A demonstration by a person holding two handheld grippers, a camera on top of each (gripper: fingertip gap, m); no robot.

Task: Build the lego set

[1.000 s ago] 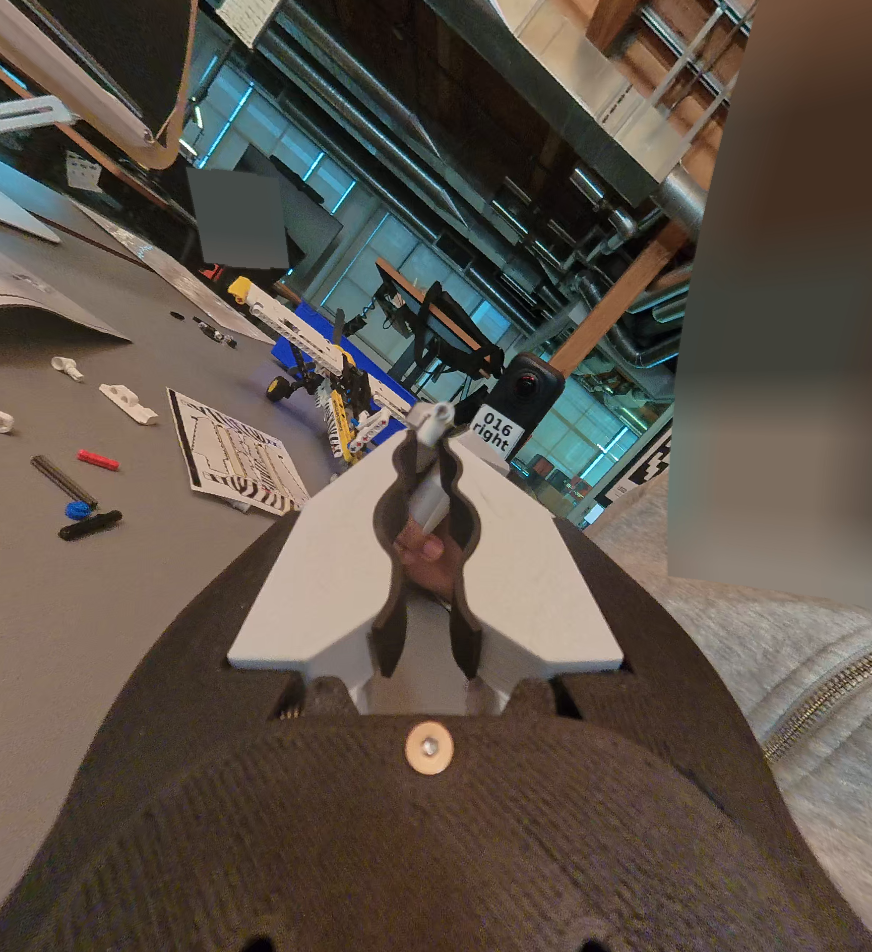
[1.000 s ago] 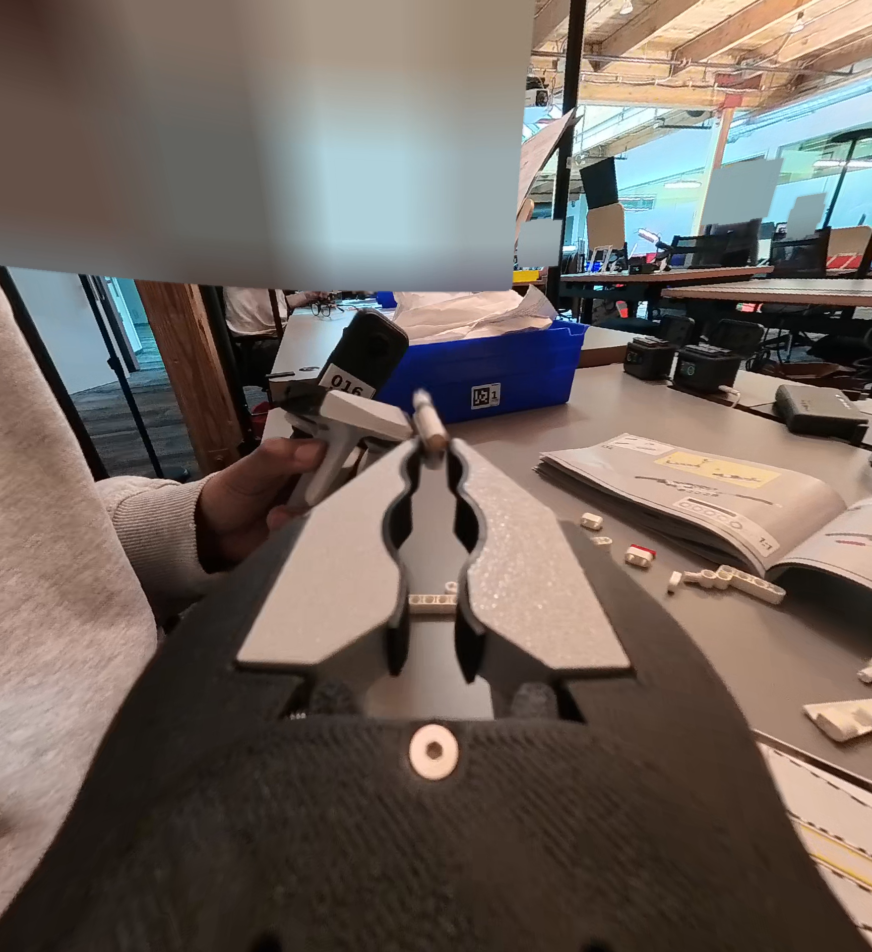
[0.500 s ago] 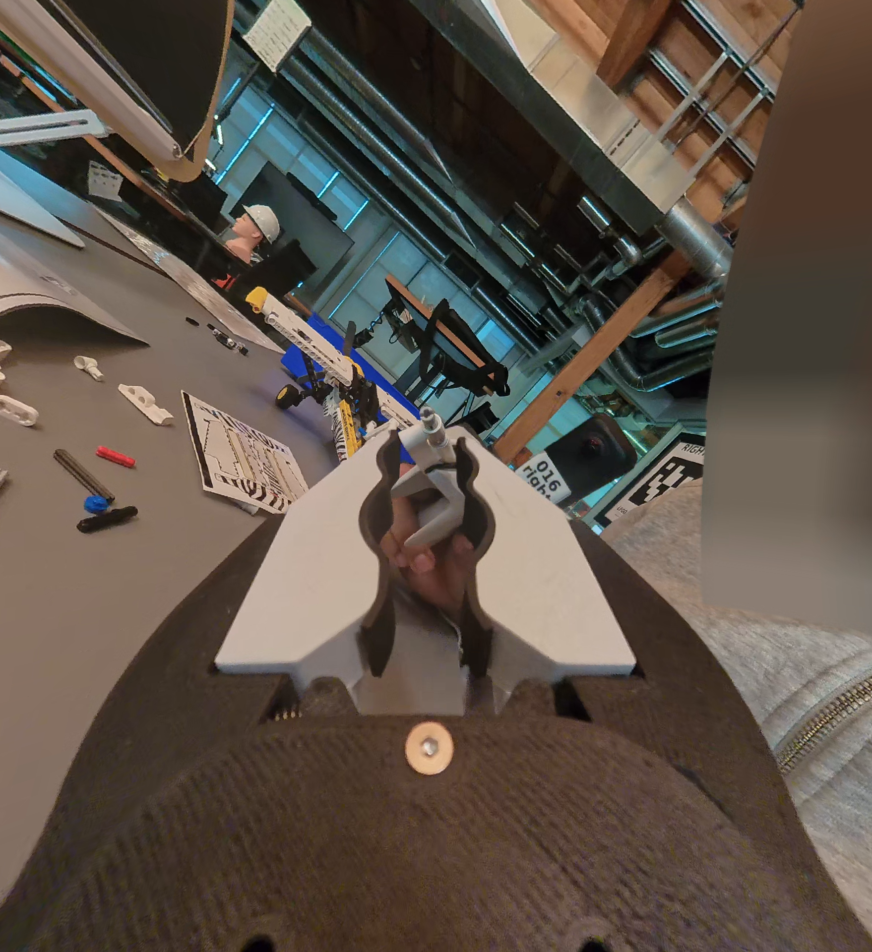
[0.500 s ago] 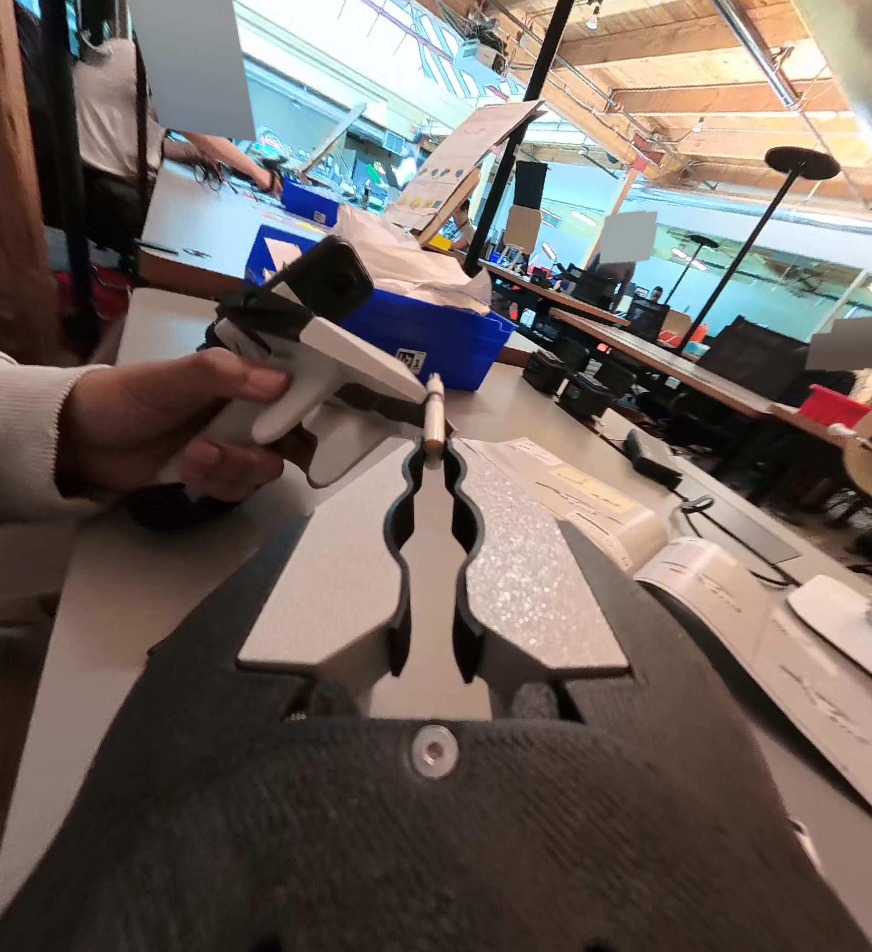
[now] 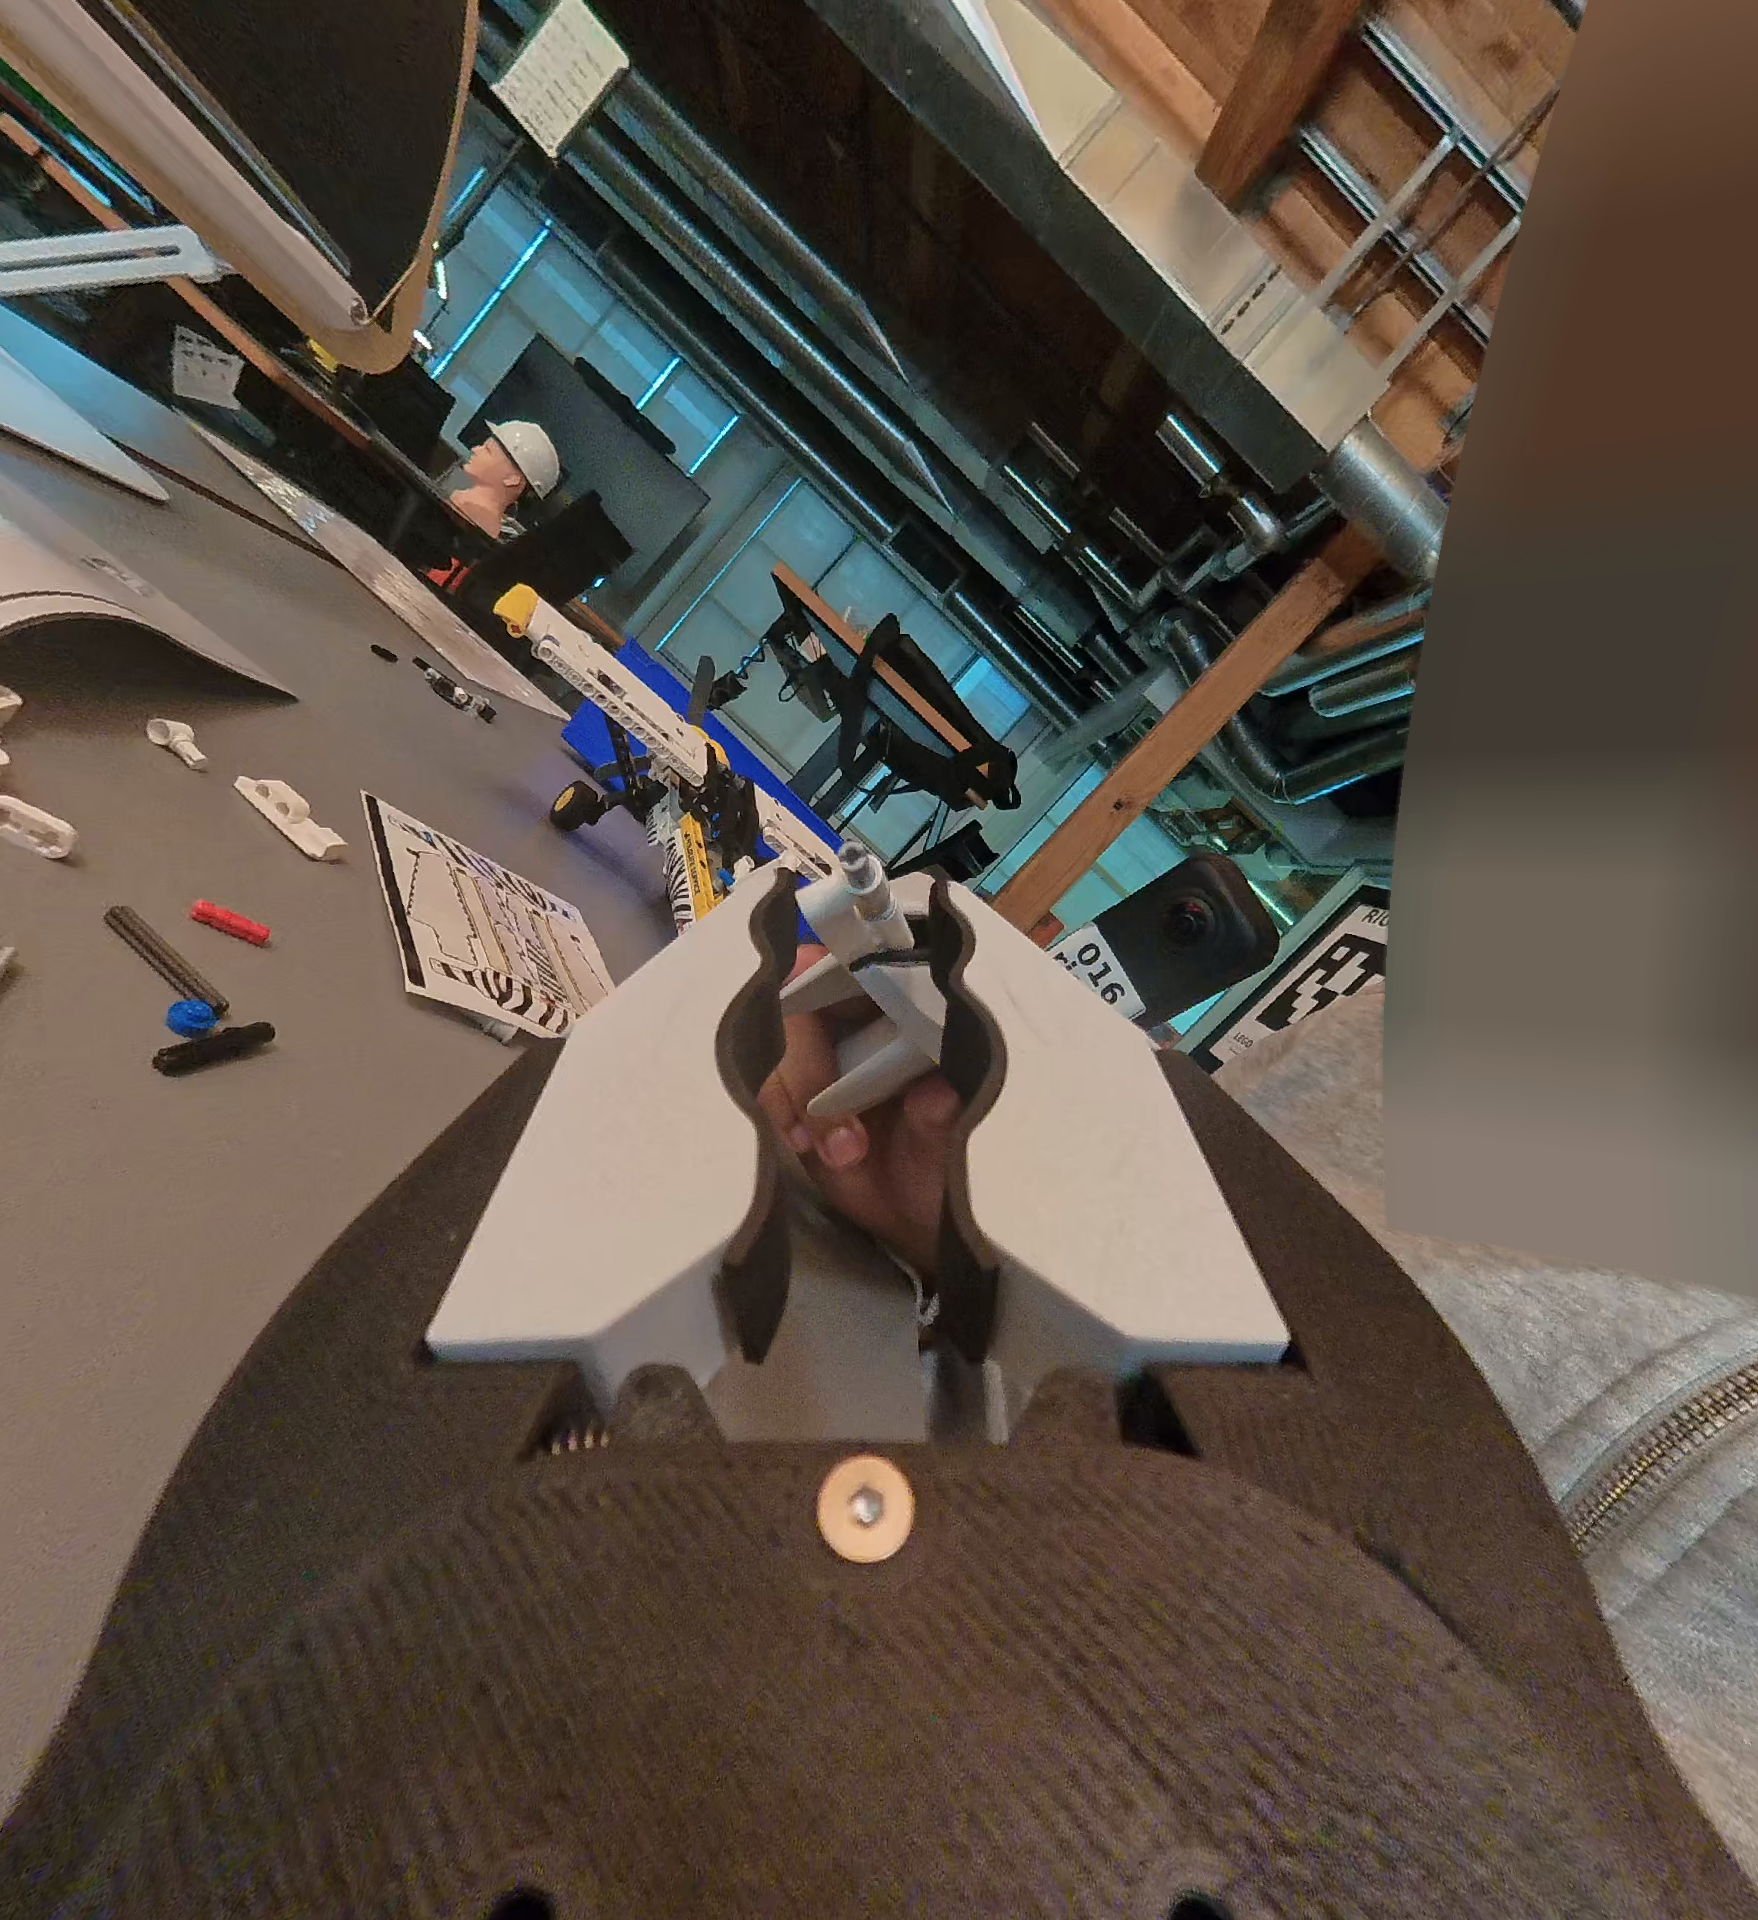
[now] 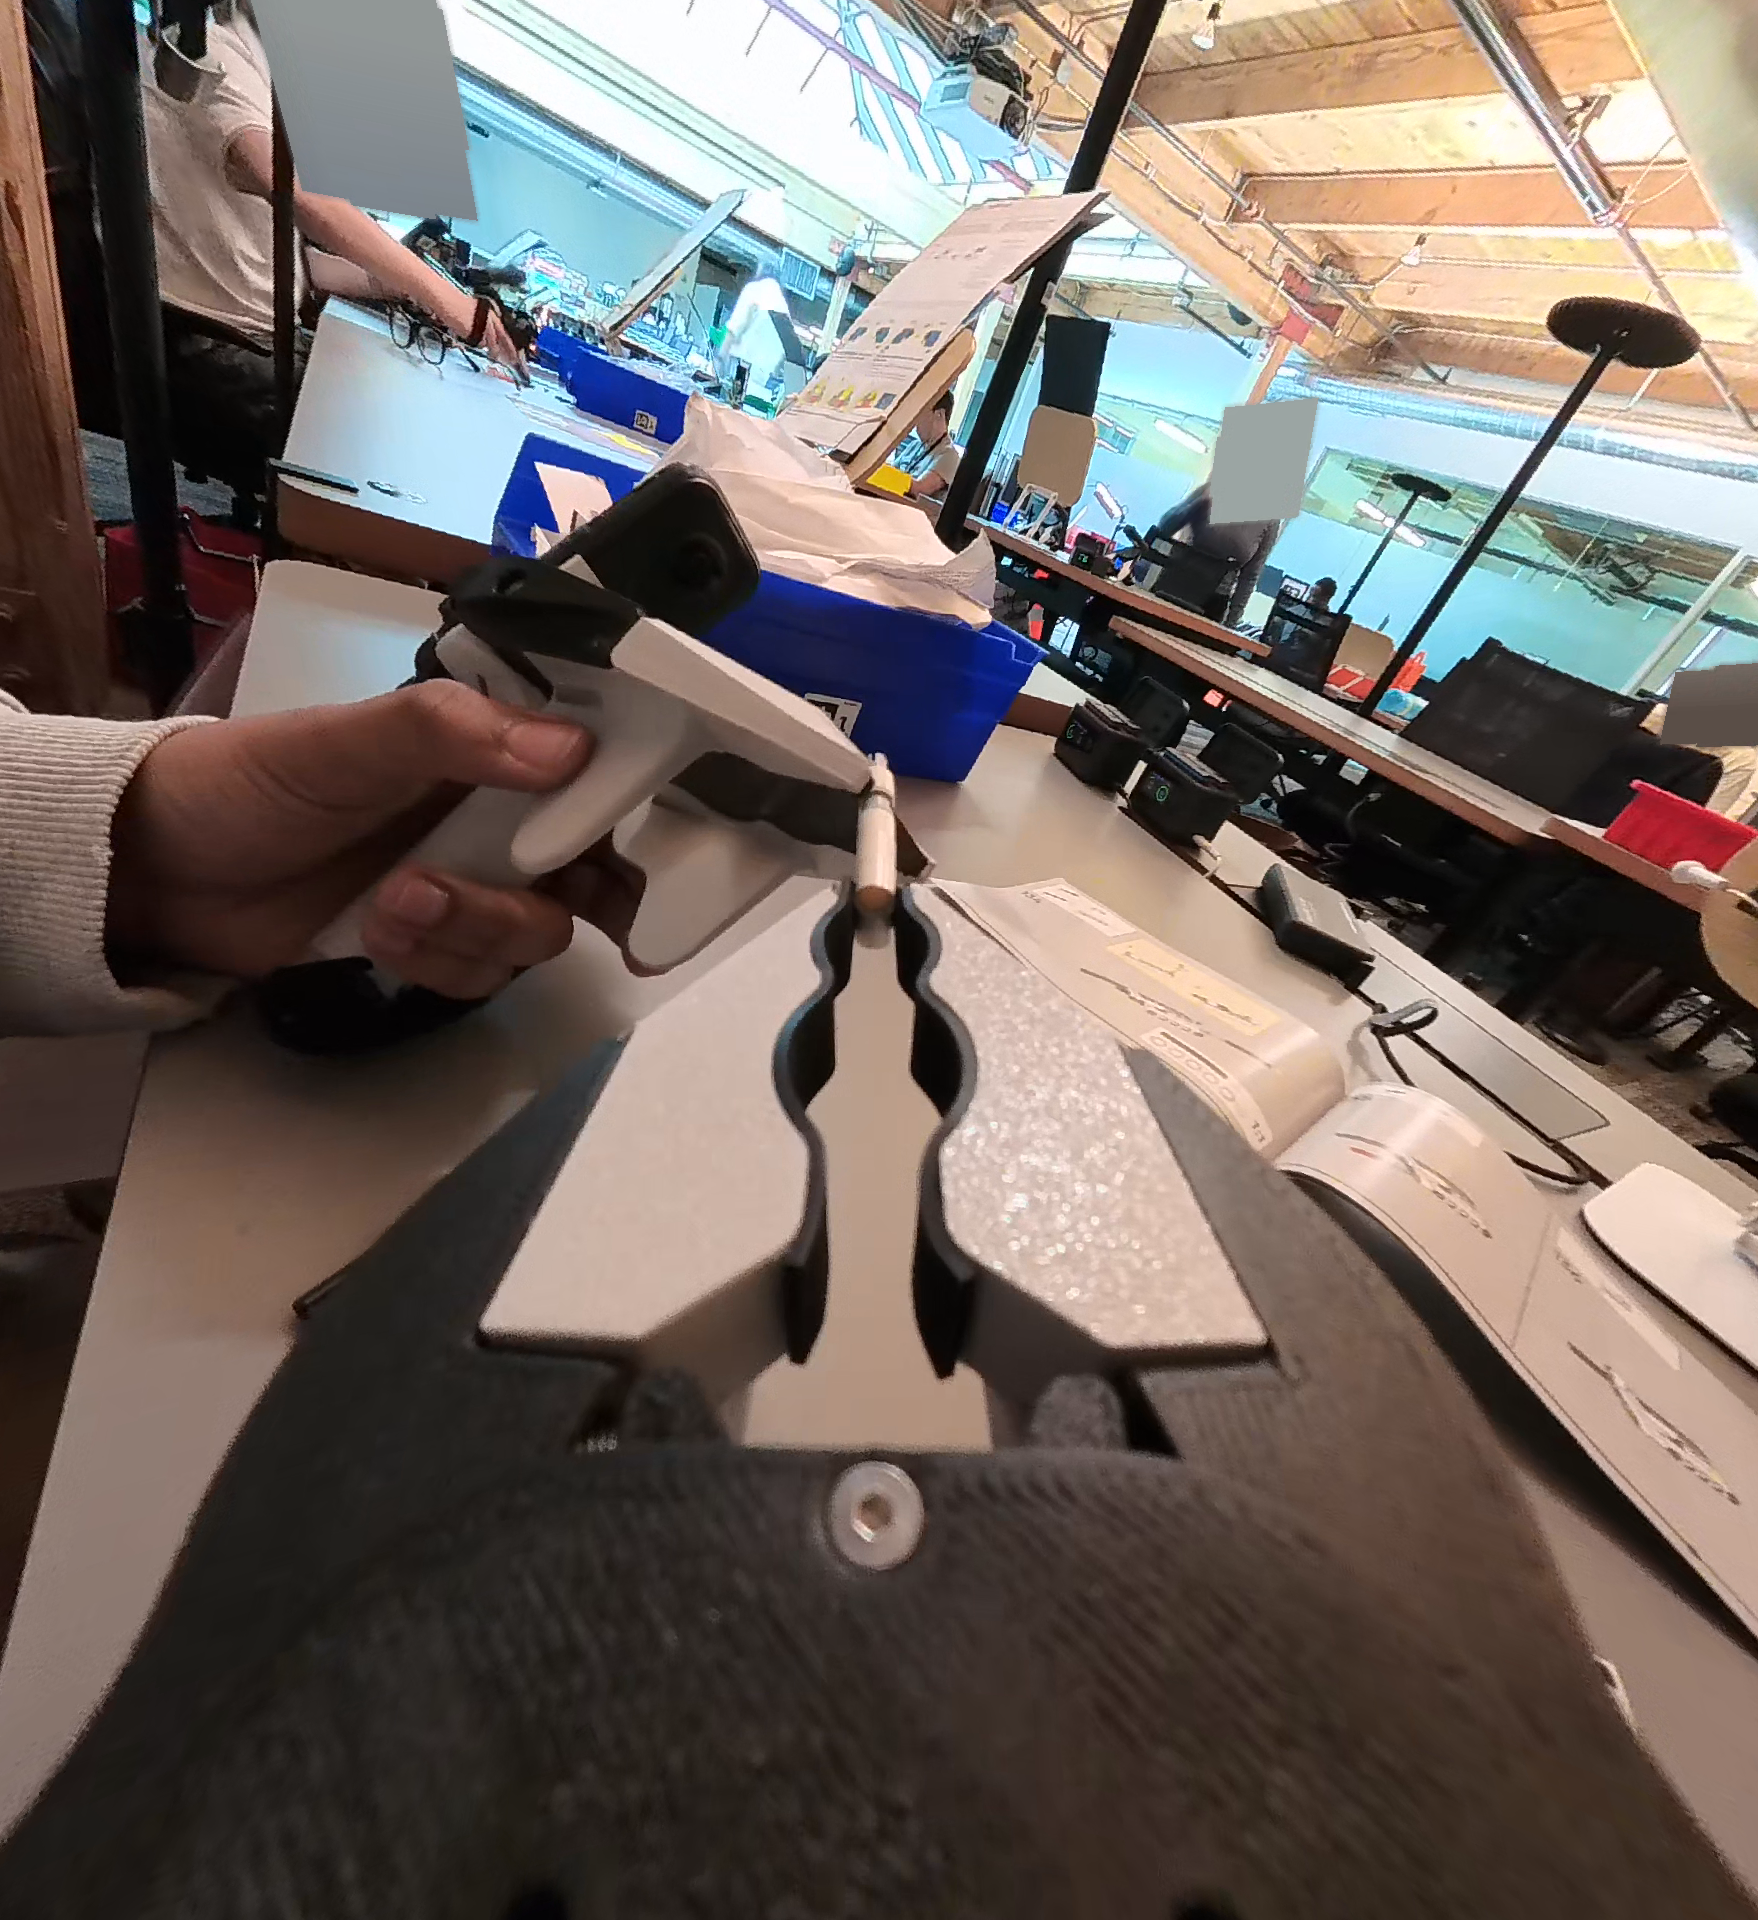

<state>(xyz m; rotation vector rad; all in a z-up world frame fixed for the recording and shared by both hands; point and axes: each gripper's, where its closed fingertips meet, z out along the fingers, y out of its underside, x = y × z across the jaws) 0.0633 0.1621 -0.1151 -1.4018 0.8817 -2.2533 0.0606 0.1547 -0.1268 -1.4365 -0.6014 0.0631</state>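
Note:
My right gripper is shut on a short grey Lego pin that sticks up past its tips. My left gripper is open, its jaws wide apart around the right gripper's tips and the pin. In the right wrist view the left gripper comes in from the left, held by a hand, with its upper fingertip beside the pin. A partly built yellow, white and black Lego model stands on the grey table farther off.
Loose parts lie to the left: a red pin, a black axle, a blue piece and white pieces. A sticker sheet lies nearby. An open instruction booklet and a blue bin are in the right wrist view.
My left gripper was shut on the pin and has opened and let it go. The pin stays in the right gripper, which has swung to face down the table.

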